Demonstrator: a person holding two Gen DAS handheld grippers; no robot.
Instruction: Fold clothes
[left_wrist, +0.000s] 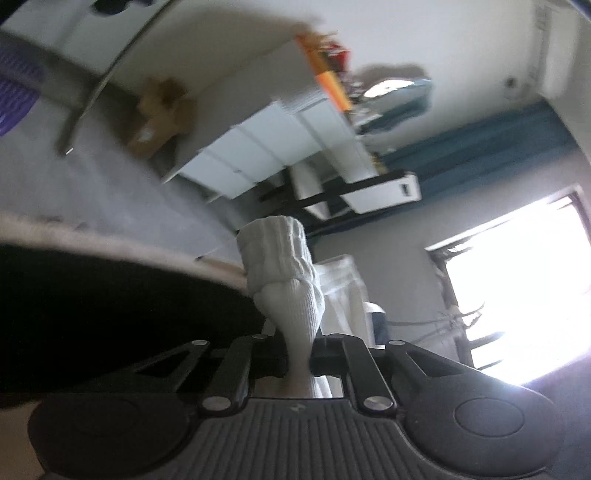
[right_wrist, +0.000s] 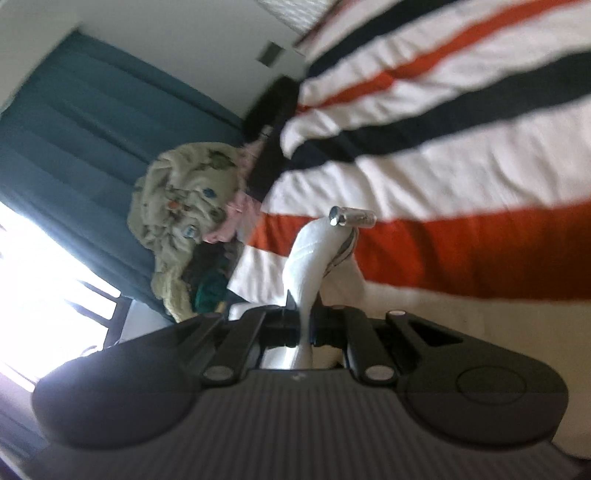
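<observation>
A bedroom with pale walls, a teal curtain (right_wrist: 74, 147) and a glaring bright window (left_wrist: 517, 288) shows tilted and motion-blurred in both wrist views, with a bed under a striped cover (right_wrist: 461, 155) of white, orange and dark bands filling the right view from twelve to four o'clock. The white sock (left_wrist: 295, 280) is the nearest thing: in the left view its ribbed cuff stands up at the centre, and its narrower part runs down toward six o'clock into the left gripper (left_wrist: 298, 360), whose fingers pinch it tightly. In the right view white fabric (right_wrist: 314, 258) likewise rises from the right gripper (right_wrist: 303, 328), whose fingers are pressed together on it; whether this is the same sock I cannot tell. A small metal cylinder (right_wrist: 352, 216) sits at its upper end. At nine o'clock from it, a heap of clothes (right_wrist: 184, 221) lies at the bed's edge, a beige patterned piece on top. In the left view, white shelving (left_wrist: 280, 147) stands at twelve o'clock.
</observation>
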